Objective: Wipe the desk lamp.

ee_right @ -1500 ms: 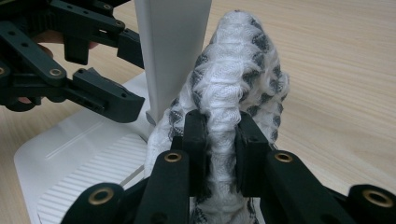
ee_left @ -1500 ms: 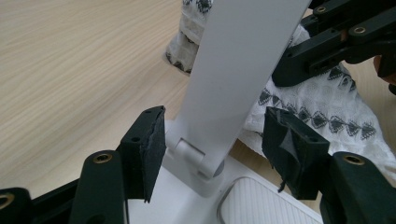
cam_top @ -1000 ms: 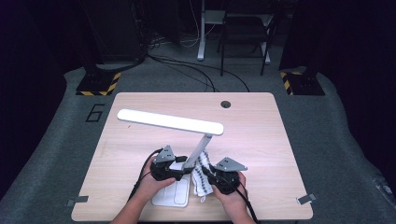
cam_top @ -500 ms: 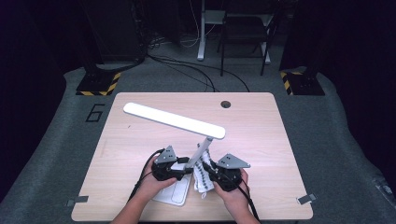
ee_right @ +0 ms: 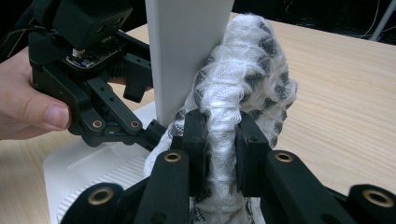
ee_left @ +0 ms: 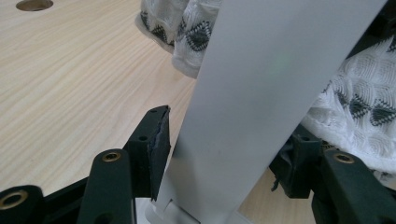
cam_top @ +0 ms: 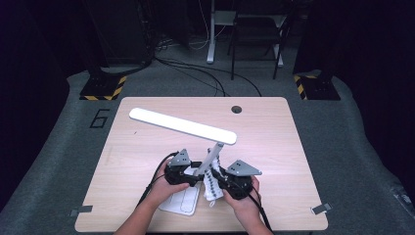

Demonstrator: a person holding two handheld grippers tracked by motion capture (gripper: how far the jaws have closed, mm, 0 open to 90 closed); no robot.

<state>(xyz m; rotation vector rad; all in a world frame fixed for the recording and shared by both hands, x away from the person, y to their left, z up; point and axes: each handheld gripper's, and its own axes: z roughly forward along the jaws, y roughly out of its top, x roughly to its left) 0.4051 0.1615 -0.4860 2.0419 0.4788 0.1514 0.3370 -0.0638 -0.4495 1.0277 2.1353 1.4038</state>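
A white desk lamp stands near the table's front edge, with a flat base point(cam_top: 181, 201), a slanted arm point(cam_top: 209, 161) and a long head point(cam_top: 181, 125). My left gripper point(cam_top: 193, 176) straddles the lamp arm point(ee_left: 261, 84) low down. Its jaws have just been opening, and the left pad point(ee_left: 159, 137) stands a sliver off the arm, so it is open. My right gripper point(ee_right: 222, 135) is shut on a bunched white cloth with dark diamonds point(ee_right: 247, 70) and holds it against the arm point(ee_right: 187, 51) from the right.
The light wooden table point(cam_top: 274, 147) has a round cable hole point(cam_top: 237, 109) at its far edge. Beyond the table, on the grey floor, are black stands with yellow hazard stripes point(cam_top: 105, 88), cables and a chair frame point(cam_top: 254, 29).
The lamp head has tilted a little, its left end now farther up the picture. Both hands and the cloth stay about where they were.
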